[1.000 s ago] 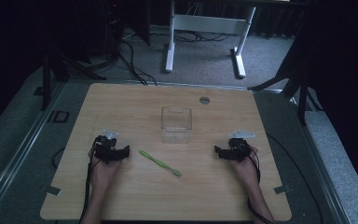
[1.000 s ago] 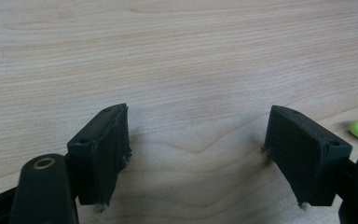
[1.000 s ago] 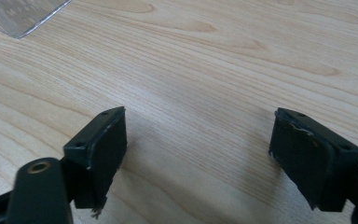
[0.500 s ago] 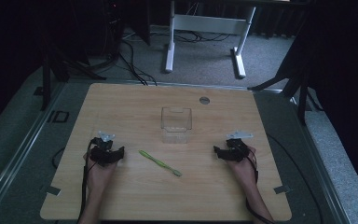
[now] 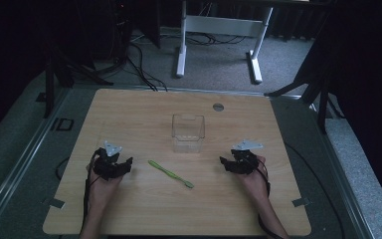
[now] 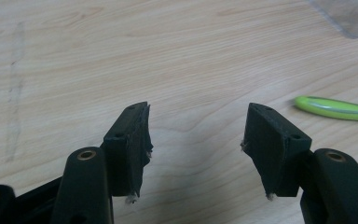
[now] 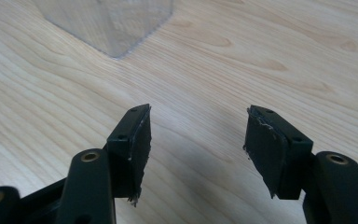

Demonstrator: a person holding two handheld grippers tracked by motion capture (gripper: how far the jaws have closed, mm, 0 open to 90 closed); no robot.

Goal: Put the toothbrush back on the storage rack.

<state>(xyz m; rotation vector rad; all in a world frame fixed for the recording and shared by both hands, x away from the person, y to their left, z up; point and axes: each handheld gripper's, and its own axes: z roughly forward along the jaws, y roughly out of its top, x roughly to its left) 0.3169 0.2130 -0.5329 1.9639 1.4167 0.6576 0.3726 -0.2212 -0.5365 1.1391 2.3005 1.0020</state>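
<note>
Left gripper (image 5: 124, 165): jaws partly open after closing a little, gripping nothing. Slim green plastic toothbrush (image 5: 171, 174): flat on the light wooden tabletop (image 5: 144, 109), between both grippers, near the clear plastic box (image 5: 188, 132). Right gripper (image 5: 226, 163): jaws just narrowed, partly open, empty.

Black jaws, brass-ringed screw holes

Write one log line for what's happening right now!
left tongs: open, empty | right tongs: open, empty | thin green plastic toothbrush: lying untouched | clear square plastic box: upright
</note>
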